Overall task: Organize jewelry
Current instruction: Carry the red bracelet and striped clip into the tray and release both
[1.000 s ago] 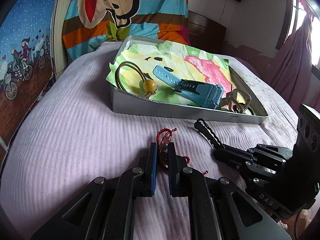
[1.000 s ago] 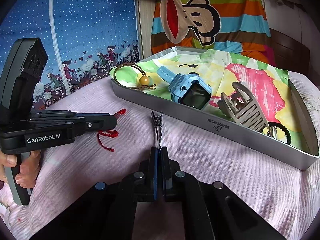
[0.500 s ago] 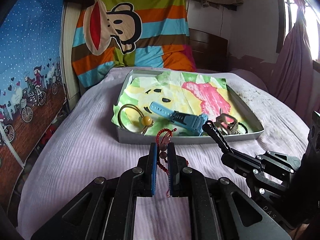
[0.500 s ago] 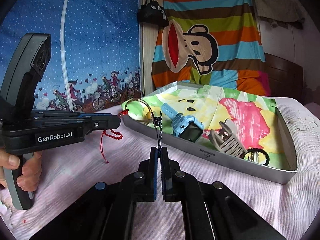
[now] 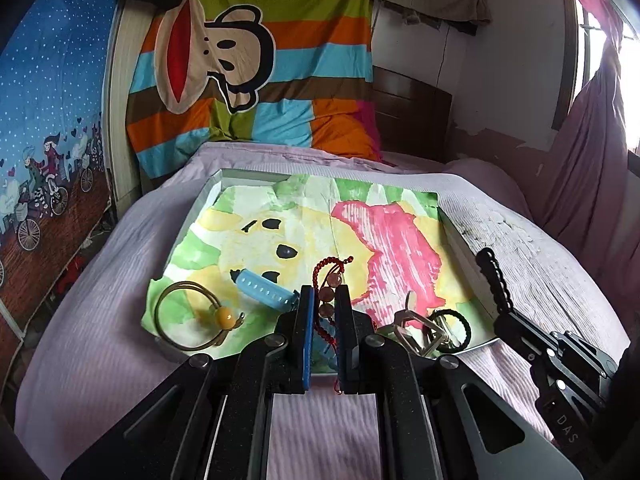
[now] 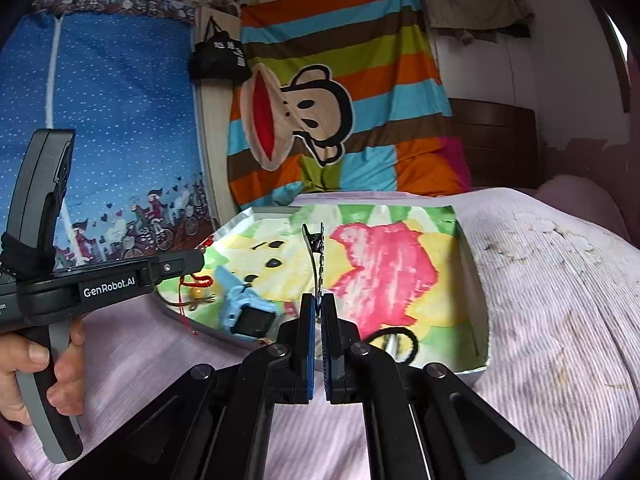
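A red bracelet point(image 5: 327, 300) is pinched in the nearly closed left hand-held gripper point(image 5: 322, 304); a black hair clip point(image 6: 316, 260) is clamped by its end in the closed right hand-held gripper point(image 6: 319, 312). Both are held above the near edge of the tray point(image 6: 478, 300) on the bed point(image 5: 100, 300). Beyond lie a blue watch point(image 5: 264, 292) and a hair tie point(image 5: 188, 320). If released too early, either piece may be dropped outside the tray, or the bracelet's dangling cord snagged on the watch.

The black left tool point(image 5: 324, 300) has its jaws pinched on a beaded red cord bracelet point(image 5: 326, 294). The black right tool point(image 6: 319, 306) clamps a slim dark hair clip point(image 6: 317, 254), raised beside it.
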Demonstrator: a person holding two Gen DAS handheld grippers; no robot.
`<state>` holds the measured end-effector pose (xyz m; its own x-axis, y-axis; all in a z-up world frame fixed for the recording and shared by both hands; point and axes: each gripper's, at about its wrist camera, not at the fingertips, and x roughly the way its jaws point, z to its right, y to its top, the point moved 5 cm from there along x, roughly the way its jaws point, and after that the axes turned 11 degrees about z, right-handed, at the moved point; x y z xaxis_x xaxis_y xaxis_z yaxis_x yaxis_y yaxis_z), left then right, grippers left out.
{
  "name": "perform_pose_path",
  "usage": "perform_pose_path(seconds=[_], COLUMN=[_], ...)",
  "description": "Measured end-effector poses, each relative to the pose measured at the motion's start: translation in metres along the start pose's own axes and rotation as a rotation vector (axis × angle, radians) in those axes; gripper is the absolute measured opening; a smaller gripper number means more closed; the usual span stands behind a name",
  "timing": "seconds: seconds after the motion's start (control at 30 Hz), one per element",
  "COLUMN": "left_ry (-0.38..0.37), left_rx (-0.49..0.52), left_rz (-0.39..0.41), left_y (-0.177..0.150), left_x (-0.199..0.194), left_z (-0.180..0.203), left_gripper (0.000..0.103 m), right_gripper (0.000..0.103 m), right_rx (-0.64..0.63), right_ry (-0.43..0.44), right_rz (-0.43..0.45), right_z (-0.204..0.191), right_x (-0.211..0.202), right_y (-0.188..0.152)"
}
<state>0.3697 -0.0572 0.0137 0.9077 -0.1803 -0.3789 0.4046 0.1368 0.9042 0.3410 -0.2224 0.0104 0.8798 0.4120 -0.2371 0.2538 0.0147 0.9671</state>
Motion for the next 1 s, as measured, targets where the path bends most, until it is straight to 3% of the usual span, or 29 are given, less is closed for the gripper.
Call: perform_pose_path(seconds=[0.23, 0.4, 0.63, 1.0], left_ry=[-0.014, -0.011, 0.008, 0.01], left_rx=[-0.048, -0.028, 0.061, 0.1], left_rz=[-0.059, -0.185, -0.197, -0.227], left_y=[0.002, -0.009, -0.012, -0.022], left_x=[0.033, 0.055, 0.071, 0.085], left_z=[0.003, 0.007, 0.016, 0.027], left_gripper=[0.007, 0.007, 0.007, 0.007], right_gripper=[0.003, 0.003, 0.003, 0.004], right_rx=[0.042, 0.003, 0.023, 0.035], right_ry=[-0.041, -0.055, -0.046, -0.041], right_rz=[-0.056, -0.099, -0.122, -0.147], right_z=[0.025, 0.022, 0.026, 0.027], right_x=[0.012, 0.023, 0.029, 0.033], right_y=[-0.015, -0.024, -0.033, -0.036])
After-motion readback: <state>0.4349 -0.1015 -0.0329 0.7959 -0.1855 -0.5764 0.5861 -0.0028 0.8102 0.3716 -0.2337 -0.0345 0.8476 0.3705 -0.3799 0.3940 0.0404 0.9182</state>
